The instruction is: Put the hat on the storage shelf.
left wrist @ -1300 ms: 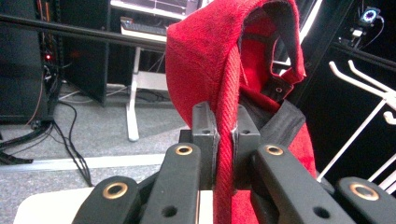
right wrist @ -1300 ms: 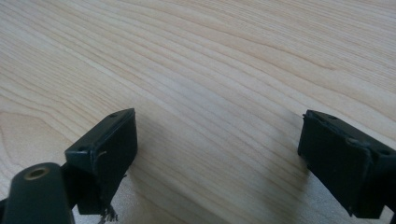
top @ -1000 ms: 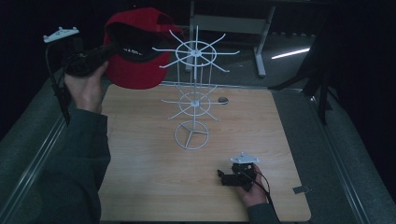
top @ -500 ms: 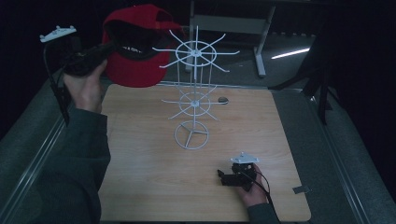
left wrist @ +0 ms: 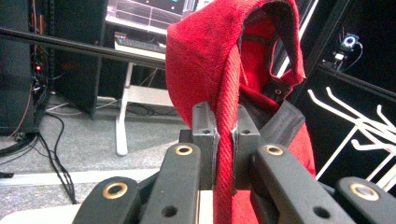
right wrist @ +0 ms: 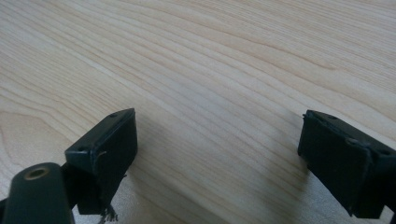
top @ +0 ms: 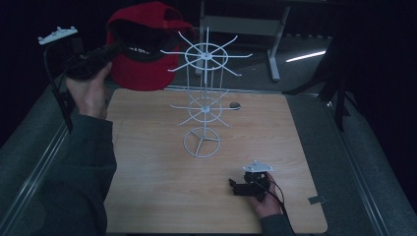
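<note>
the left gripper is black, with brass-ringed screw holes along its arms and a pale three-cornered plate on top. the right gripper has square black pads and a trailing black cable. the person wears a dark grey sleeve.

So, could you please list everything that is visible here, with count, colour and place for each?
cap: one, red with a black inner band, held up beyond the table's far left corner, next to the rack's top wheel
wire rack: one, white, standing mid-table, two tiers of spokes
small round object: one, dark, on the table behind the rack; too small to tell what it is
table: one, light wood
left gripper: one, black, raised, shut on the cap's fabric
right gripper: one, black, low at the table's near right, jaws open with nothing between them
</note>
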